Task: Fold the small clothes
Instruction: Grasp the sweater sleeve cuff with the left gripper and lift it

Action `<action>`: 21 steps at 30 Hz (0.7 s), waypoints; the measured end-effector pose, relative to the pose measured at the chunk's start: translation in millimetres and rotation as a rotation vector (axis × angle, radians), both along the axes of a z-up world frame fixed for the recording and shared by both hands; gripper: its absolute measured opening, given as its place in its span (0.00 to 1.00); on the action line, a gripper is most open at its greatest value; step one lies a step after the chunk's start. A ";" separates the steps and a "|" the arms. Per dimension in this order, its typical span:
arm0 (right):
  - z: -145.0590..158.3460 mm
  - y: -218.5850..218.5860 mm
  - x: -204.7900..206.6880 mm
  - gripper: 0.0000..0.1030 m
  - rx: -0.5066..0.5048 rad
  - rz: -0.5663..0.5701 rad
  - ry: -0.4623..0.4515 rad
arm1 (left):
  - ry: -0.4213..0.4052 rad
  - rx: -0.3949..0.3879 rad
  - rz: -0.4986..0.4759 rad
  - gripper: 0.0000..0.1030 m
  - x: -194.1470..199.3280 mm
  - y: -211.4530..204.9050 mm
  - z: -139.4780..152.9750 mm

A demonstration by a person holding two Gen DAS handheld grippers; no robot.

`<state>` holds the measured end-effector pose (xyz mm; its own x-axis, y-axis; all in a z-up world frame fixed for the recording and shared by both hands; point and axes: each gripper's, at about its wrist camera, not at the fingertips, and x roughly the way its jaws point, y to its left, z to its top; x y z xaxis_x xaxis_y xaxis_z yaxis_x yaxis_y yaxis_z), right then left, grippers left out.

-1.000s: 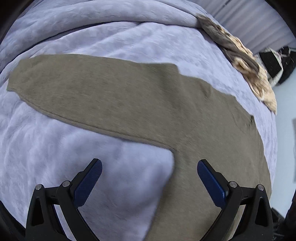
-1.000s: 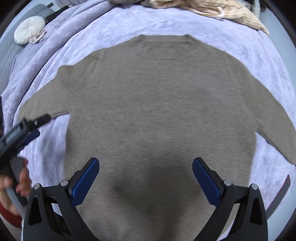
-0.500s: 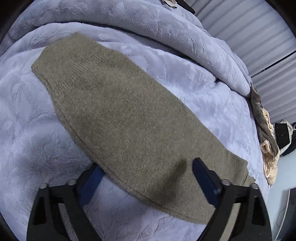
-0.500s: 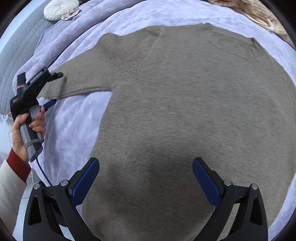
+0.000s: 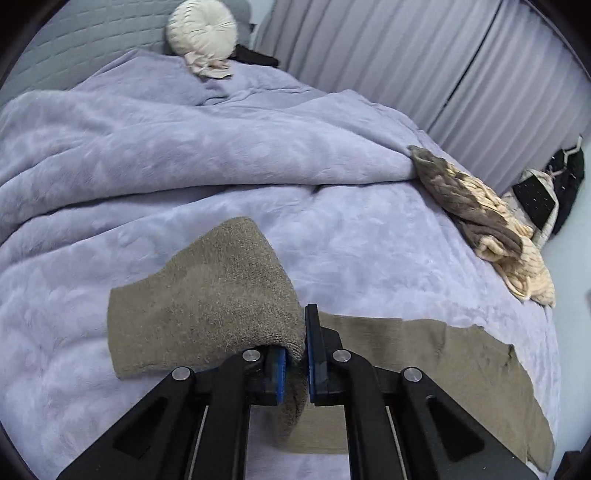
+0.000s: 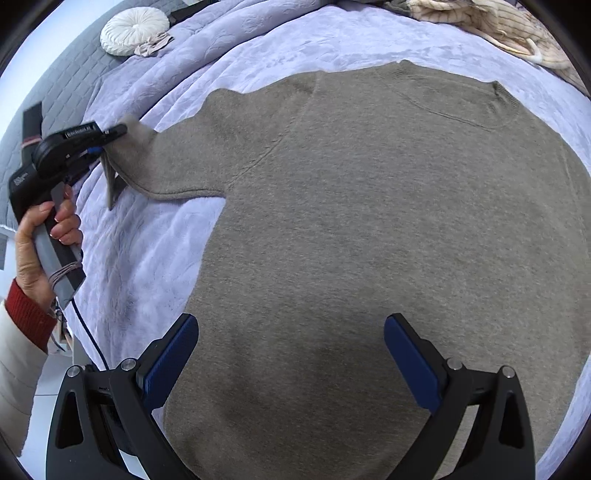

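Observation:
An olive-grey knit sweater (image 6: 369,229) lies flat on a lavender bedspread (image 6: 155,251), neck toward the far right. My left gripper (image 5: 295,360) is shut on the cuff end of the sweater's left sleeve (image 5: 207,306), which is lifted and bunched at the pads. The right wrist view shows that gripper (image 6: 107,138) at the sleeve's end (image 6: 136,155), held by a hand. My right gripper (image 6: 291,365) is open and empty, hovering over the sweater's lower body.
A pile of beige and grey knitwear (image 5: 491,225) lies at the far right of the bed. A round white cushion (image 6: 135,29) sits by the grey headboard. Curtains (image 5: 406,62) hang behind. The bed's edge and floor show at lower left (image 6: 51,376).
My left gripper moved along the sleeve to its cuff and shut on it, lifting the end. My right gripper stayed open above the sweater's body.

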<state>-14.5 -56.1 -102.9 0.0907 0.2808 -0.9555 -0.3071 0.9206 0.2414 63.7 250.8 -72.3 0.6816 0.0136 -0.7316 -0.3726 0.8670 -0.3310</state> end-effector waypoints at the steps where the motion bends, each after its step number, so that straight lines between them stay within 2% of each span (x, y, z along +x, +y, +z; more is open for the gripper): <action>1: 1.8 -5.6 0.7 0.98 0.003 -0.011 -0.004 | -0.015 -0.024 -0.042 0.09 6.5 -12.6 4.6; 3: 4.4 -17.0 1.6 0.98 0.008 -0.032 -0.010 | -0.007 -0.064 -0.059 0.10 13.2 -28.5 5.9; 7: 9.5 -39.9 0.8 0.98 0.004 -0.069 -0.015 | 0.106 -0.150 0.027 0.10 11.8 -28.5 -14.7; 10: 6.7 -53.2 0.9 0.98 -0.001 -0.093 -0.004 | 0.132 -0.108 0.069 0.10 -4.5 -16.4 -27.0; 12: 2.6 -59.6 1.2 0.98 -0.003 -0.108 0.007 | 0.148 -0.090 0.056 0.10 -8.9 -10.4 -31.2; 15: -1.3 -64.9 0.9 0.98 0.004 -0.128 0.021 | 0.174 -0.114 0.016 0.10 -1.3 -11.5 -45.4; 18: 1.1 -68.8 1.5 0.98 0.011 -0.137 0.017 | 0.157 -0.120 -0.014 0.10 11.0 -26.0 -46.1; 21: 6.5 -75.6 1.7 0.98 0.018 -0.144 -0.004 | 0.079 -0.096 -0.083 0.10 18.9 -58.5 -25.1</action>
<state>-12.8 -131.7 -96.4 0.1350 0.2819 -0.9499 -0.1727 0.9507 0.2576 82.7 192.4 -97.4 0.6180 -0.1127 -0.7781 -0.3293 0.8616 -0.3863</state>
